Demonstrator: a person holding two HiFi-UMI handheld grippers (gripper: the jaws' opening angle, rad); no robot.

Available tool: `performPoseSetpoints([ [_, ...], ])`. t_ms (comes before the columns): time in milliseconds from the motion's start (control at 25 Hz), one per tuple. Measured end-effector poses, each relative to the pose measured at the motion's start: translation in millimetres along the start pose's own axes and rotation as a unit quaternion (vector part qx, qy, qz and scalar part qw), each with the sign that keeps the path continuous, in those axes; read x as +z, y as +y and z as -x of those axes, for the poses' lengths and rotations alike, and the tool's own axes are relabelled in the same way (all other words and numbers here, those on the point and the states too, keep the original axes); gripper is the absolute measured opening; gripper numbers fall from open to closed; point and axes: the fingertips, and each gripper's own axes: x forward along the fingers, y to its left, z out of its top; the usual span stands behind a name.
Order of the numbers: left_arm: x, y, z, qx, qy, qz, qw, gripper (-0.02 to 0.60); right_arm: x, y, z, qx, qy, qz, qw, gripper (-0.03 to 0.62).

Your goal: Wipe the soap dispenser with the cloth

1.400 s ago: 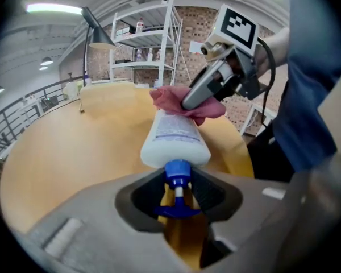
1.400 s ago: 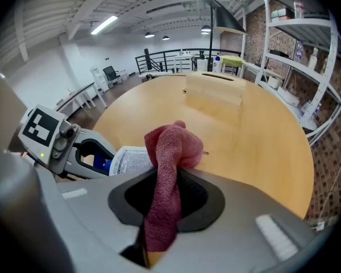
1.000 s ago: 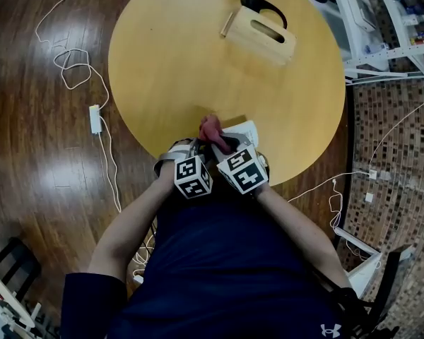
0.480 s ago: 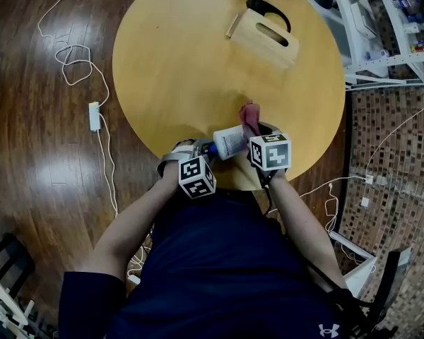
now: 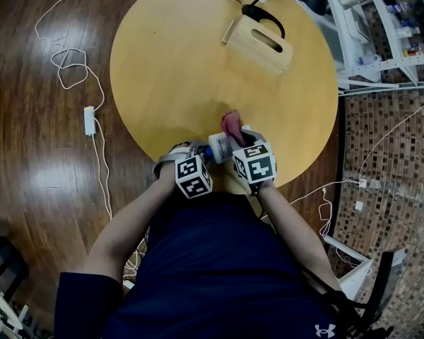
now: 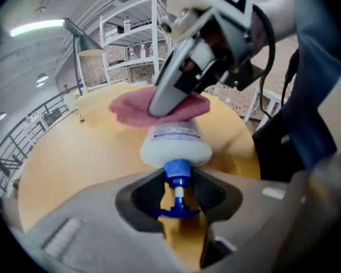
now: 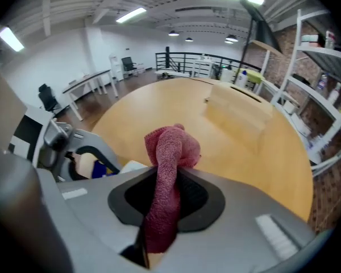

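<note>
Soap dispenser (image 6: pixel 175 144), a white plastic bottle with a blue pump, lies roughly level in the air over the near edge of the round pale-wood table (image 5: pixel 177 69), just in front of the person. The left gripper (image 6: pixel 179 192) has its jaws pinched on the blue pump neck, so the bottle's body sticks out away from it. The right gripper (image 7: pixel 162 198) has its jaws pressed on a bunched dusky-red terry cloth (image 7: pixel 169 152), whose free end pokes out past the tips. In the left gripper view that cloth rests against the far end of the bottle. This looks like the wiping stroke itself, at the bottle's base. Next, the cloth likely needs drawing along the body toward the pump while the soap dispenser is rolled to present unwiped sides. A light wooden box with a handle slot (image 5: pixel 261 39) sits well apart at the far edge.
</note>
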Motion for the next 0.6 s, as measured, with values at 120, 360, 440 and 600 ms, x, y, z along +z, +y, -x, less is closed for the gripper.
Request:
performPoseSetpoints([
  [120, 2.0, 1.8, -1.2, -0.001, 0.000, 0.003, 1.0000, 0.144, -13.6, -50.9, 11.5, -0.061, 0.006, -0.039, 0.997, 0.077],
  [360, -0.3, 3.3, -0.8, -0.018, -0.010, 0.070, 0.9974, 0.146, -8.9, 1.2, 15.3, -0.005, -0.018, 0.008, 1.000, 0.077],
  [440, -1.2, 4.4, 0.3, -0.023, -0.015, 0.094, 0.9951, 0.146, -4.4, 48.6, 13.6, 0.053, -0.027, 0.046, 0.997, 0.077],
  [600, 0.2, 5.8, -0.6, -0.023, -0.014, 0.092, 0.9954, 0.146, 0.5, 87.3, 14.6, 0.102, -0.031, 0.097, 0.990, 0.077],
])
